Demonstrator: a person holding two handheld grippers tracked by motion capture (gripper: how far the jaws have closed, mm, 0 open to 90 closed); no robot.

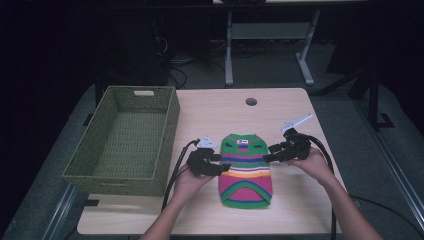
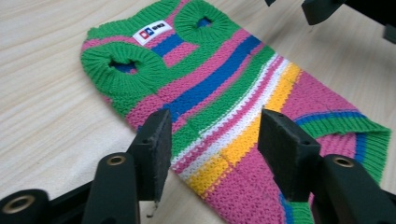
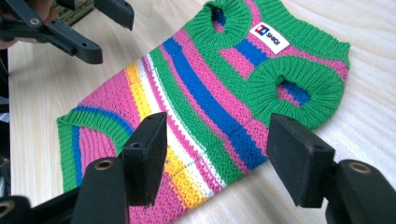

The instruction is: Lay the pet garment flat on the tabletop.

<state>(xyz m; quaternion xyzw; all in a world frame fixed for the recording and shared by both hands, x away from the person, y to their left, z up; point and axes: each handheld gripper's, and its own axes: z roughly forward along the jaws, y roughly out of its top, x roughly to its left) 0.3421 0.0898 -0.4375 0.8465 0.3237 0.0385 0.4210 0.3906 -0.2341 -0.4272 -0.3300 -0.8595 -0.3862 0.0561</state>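
A small knitted sweater [image 1: 246, 170] with green, pink, blue, white and yellow stripes lies flat on the wooden table, its collar and white label toward the far side. My left gripper [image 1: 224, 167] rests at the sweater's left edge. In the left gripper view the left gripper [image 2: 217, 135] is open, its pads apart over the striped middle of the sweater [image 2: 219, 88]. My right gripper [image 1: 268, 157] stands at the sweater's right edge. The right gripper [image 3: 219, 140] is open too, with the sweater [image 3: 201, 93] lying between its pads, unpressed.
An empty green woven basket [image 1: 171, 125] stands on the table's left side, close to the left hand. A round cable hole [image 1: 251, 101] sits near the table's far edge. Bare tabletop [image 1: 300, 205] lies in front of and to the right of the sweater. Cables trail from both grippers.
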